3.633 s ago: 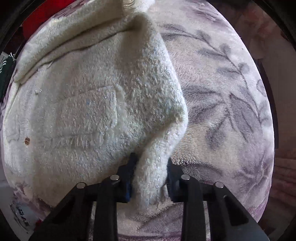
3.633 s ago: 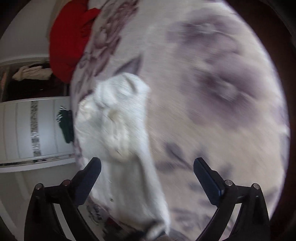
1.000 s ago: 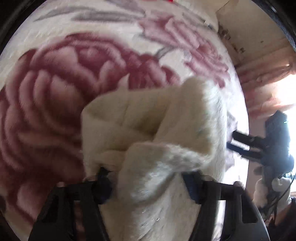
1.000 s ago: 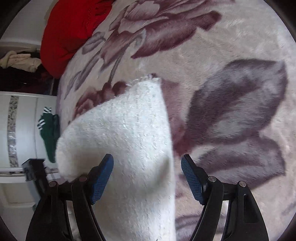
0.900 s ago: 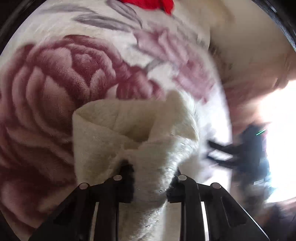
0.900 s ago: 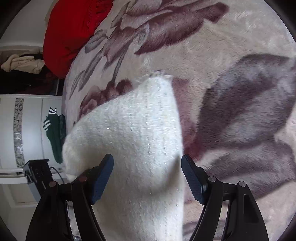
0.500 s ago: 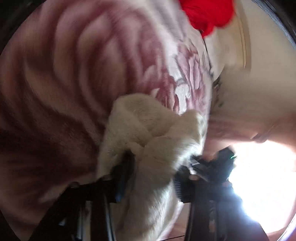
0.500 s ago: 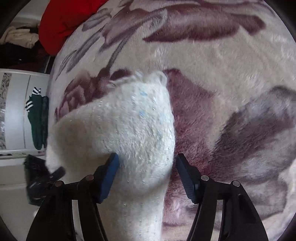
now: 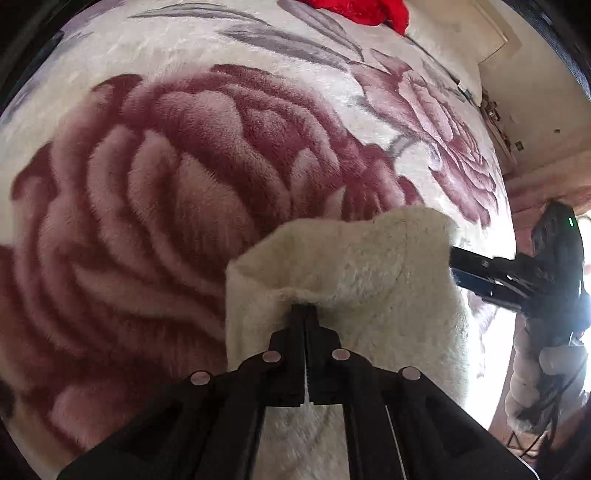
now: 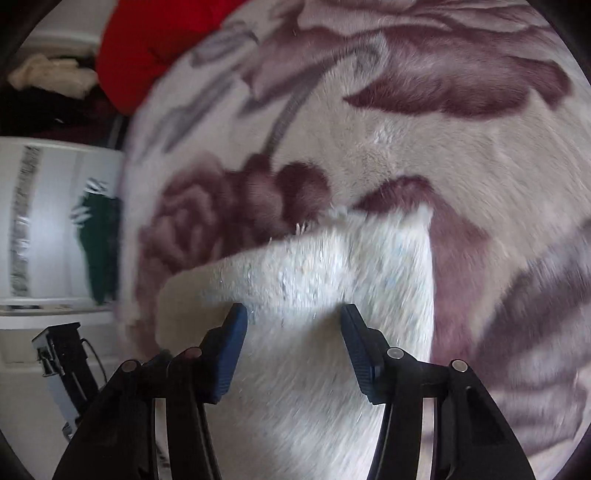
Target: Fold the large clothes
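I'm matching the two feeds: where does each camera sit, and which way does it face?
Left wrist: on the left gripper, shut on the fluffy white garment, facing the rose-patterned plush blanket; the right gripper shows at right.
Right wrist: on the right gripper, jaws apart around the garment, facing the blanket.
Shared: garment, blanket, red cloth.

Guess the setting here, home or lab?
Likely a home bedroom: a plush rose-print blanket spread like a bed cover, a red garment heaped at its edge, and a white wardrobe with a green garment hanging.
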